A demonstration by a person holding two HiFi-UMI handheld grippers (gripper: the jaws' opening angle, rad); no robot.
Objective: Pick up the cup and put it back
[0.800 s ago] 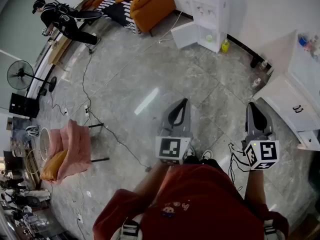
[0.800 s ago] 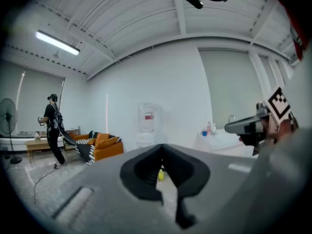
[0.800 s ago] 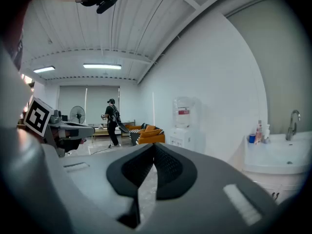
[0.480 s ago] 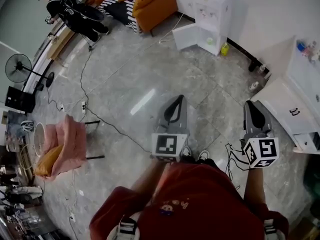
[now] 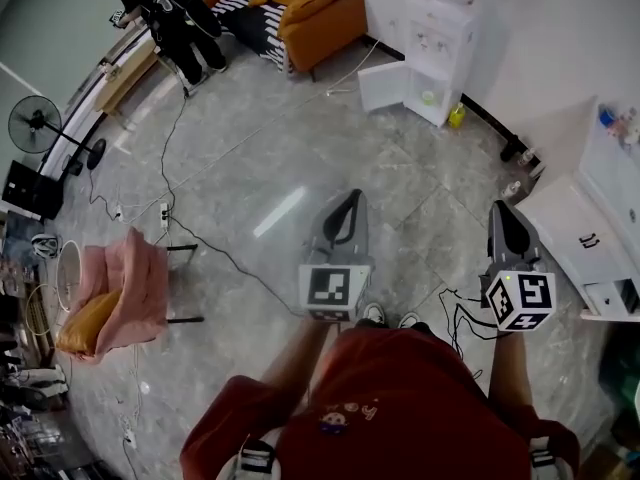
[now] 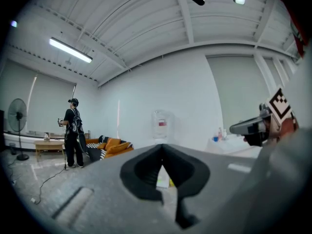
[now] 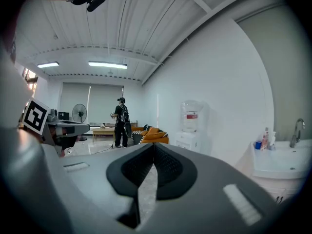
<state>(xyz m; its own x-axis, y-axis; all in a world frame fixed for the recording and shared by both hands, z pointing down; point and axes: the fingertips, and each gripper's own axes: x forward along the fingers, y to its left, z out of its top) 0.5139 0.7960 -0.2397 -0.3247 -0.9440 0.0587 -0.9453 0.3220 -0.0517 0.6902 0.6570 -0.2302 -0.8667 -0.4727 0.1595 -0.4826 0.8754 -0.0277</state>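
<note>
My left gripper (image 6: 162, 150) has its jaws drawn together at the tips with nothing between them, and my right gripper (image 7: 154, 149) is the same, closed and empty. Both are held out level in front of me over the grey stone floor (image 5: 300, 158). No cup shows in any view. There are small things on the white counter (image 5: 585, 208) to my right (bottles, I think, though they are too small to tell), so the cup may be there or out of frame. A black cable (image 5: 458, 313) lies coiled just beside my shoes, and catching a foot in it as I walk is the first risk. The second is reaching the cup with the jaws closed, since the tips would knock it over instead of straddling it. The water dispenser (image 5: 440, 53) stands well apart, against the far wall.
</note>
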